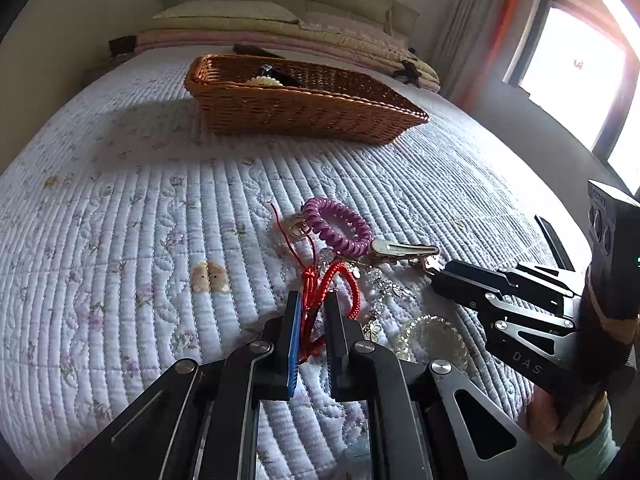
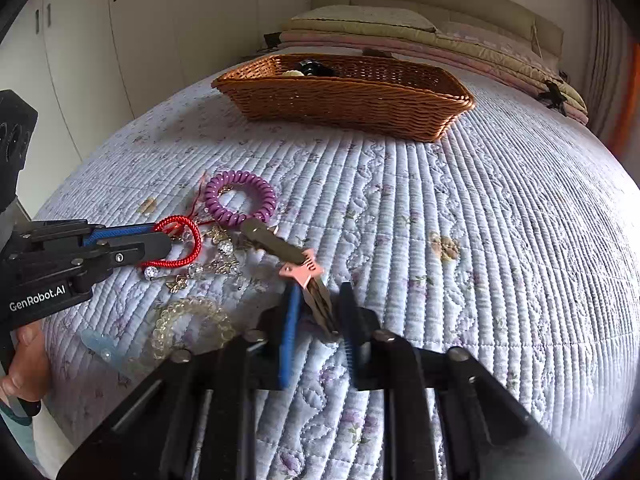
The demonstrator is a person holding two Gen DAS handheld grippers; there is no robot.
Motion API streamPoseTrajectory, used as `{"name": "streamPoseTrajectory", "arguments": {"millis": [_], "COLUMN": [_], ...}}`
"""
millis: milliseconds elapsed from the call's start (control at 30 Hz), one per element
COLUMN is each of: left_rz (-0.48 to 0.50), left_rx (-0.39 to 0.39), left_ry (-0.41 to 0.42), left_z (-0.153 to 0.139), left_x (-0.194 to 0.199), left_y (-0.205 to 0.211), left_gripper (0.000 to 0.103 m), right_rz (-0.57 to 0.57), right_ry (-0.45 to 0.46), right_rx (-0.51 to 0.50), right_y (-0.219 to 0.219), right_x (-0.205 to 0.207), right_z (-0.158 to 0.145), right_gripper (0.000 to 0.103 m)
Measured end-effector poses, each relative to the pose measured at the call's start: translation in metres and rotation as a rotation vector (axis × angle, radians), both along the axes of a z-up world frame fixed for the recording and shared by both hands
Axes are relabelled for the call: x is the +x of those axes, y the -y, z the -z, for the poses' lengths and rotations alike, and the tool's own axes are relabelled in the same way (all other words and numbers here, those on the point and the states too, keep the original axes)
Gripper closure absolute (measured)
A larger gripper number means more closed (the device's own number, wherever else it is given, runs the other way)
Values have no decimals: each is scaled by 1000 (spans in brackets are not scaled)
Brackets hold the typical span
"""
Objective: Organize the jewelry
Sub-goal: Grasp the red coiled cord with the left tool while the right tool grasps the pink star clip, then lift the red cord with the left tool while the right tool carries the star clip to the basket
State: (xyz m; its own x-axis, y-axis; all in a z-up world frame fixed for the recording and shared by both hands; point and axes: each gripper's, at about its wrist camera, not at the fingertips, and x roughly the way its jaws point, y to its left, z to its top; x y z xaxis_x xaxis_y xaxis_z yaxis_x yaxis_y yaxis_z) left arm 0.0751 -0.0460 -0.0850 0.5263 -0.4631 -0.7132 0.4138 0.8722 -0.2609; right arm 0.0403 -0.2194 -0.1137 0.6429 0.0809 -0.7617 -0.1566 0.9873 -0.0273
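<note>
A pile of jewelry lies on the quilted bed. My left gripper (image 1: 314,300) has its fingers around a red cord bracelet (image 1: 340,284), also in the right wrist view (image 2: 180,242); the jaws stand narrow on it. My right gripper (image 2: 320,292) straddles a metal hair clip (image 2: 280,246) with a pink star end; the jaws are slightly apart, with the clip's tail between them. A purple coil bracelet (image 2: 240,196) lies just beyond. A clear coil band (image 2: 192,320) and crystal bead pieces (image 2: 208,266) lie beside.
A wicker basket (image 2: 348,100) stands farther up the bed, holding a dark item and a pale round piece (image 1: 264,80). Folded bedding and pillows (image 2: 420,28) lie at the headboard. A window (image 1: 572,68) is at right; white cupboards (image 2: 100,40) at left.
</note>
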Motion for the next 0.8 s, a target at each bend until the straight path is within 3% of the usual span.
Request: {"name": "streamPoseTrajectory", "arguments": {"millis": [433, 800], "left_rz": [-69, -50], "left_rx": [-114, -133], "left_ry": [12, -25], "left_z": [-4, 1], "left_x": [0, 2], "left_y": [-31, -33], "left_gripper": [95, 96], "right_rz": [38, 43], "right_ry": [38, 47], "right_rx": [34, 64], "right_y": [10, 14], "right_x": [-10, -11], "right_z": [-7, -9], "right_gripper": [88, 88]}}
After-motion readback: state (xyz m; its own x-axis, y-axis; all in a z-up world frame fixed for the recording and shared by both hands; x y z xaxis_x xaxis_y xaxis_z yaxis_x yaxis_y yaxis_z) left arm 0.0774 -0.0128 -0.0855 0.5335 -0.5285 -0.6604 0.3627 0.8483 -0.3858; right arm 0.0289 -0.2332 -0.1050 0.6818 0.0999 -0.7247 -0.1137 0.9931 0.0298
